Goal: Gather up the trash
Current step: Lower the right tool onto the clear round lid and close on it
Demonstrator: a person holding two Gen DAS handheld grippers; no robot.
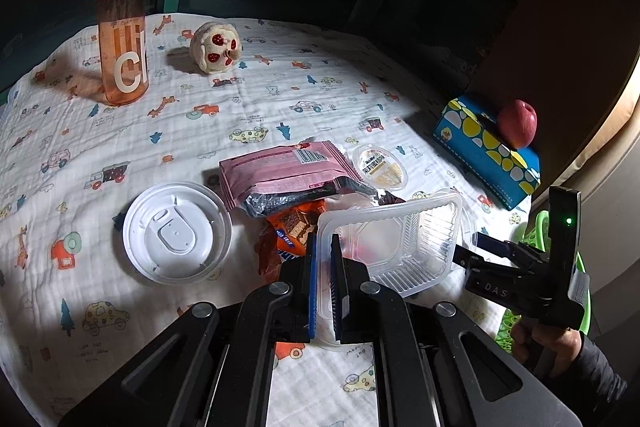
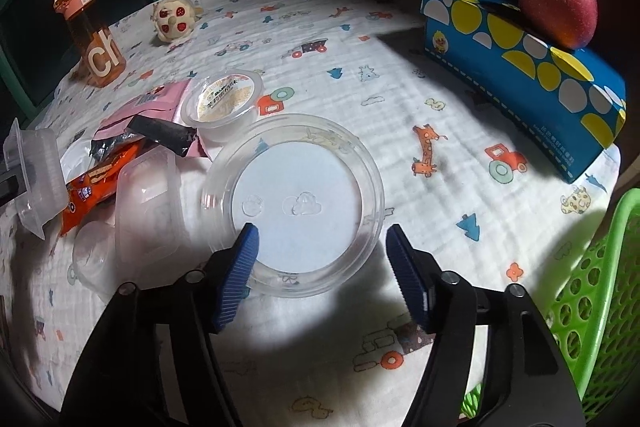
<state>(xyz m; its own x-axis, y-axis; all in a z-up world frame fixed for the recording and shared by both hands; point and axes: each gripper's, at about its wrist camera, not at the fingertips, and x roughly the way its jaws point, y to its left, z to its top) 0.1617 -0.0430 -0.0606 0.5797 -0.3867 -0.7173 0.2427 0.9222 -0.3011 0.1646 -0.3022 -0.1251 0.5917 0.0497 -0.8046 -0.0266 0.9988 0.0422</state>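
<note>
While the left gripper point(image 1: 323, 283) at lower centre is clamped on the rim of the clear rectangular tray point(image 1: 394, 241), the right gripper point(image 2: 322, 269) stands wide apart around the round clear lid point(image 2: 294, 203); a clean pinch needs one pad inside its rim. Beyond lie wrappers point(image 2: 100, 167); the green basket point(image 2: 600, 287) waits lower right

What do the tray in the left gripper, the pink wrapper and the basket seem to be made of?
Tray: thin clear plastic, glossy; the cloth shows through its ribbed walls. It is pinched in the left gripper.
Pink wrapper: likely plastic film, matte outside; the torn end shows a silvery crinkled lining.
Basket: bright green moulded plastic, by its even perforated wall.
</note>
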